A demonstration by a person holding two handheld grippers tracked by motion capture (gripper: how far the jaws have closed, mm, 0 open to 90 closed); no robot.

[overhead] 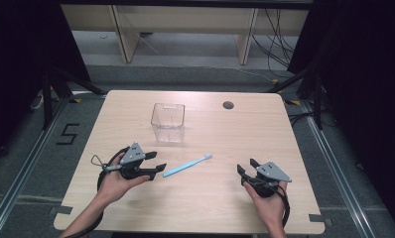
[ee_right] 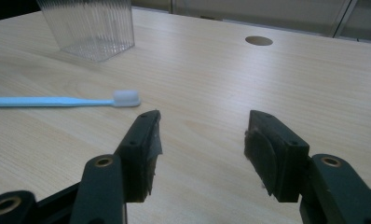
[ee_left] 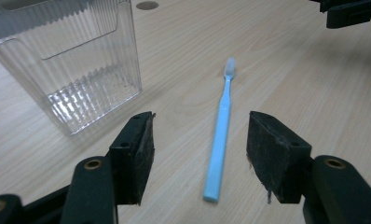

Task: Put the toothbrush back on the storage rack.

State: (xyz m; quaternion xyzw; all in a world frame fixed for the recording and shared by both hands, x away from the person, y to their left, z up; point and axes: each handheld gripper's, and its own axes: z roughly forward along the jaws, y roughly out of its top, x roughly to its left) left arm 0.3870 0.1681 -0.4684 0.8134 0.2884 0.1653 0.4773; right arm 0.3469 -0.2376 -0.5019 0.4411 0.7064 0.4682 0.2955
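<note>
High view: a blue toothbrush (overhead: 187, 165) lies flat on the table (overhead: 210, 198), near a clear box (overhead: 167, 122). The left hand-held gripper (overhead: 156, 168) sits just beside the handle end, jaws apart and holding nothing. The right hand-held gripper (overhead: 246, 168) waits well apart, jaws wide too. Left gripper view: the toothbrush handle lies between the jaws, so this looks like the reach-to-grab step. Next it should go lower and squeeze. Right gripper view: the bristle end points near its empty jaws.

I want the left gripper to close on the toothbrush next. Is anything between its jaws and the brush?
Nothing visible. The left gripper is open, and the blue toothbrush lies flat on the table, its handle end between the jaws. The clear container stands off to one side.
</note>
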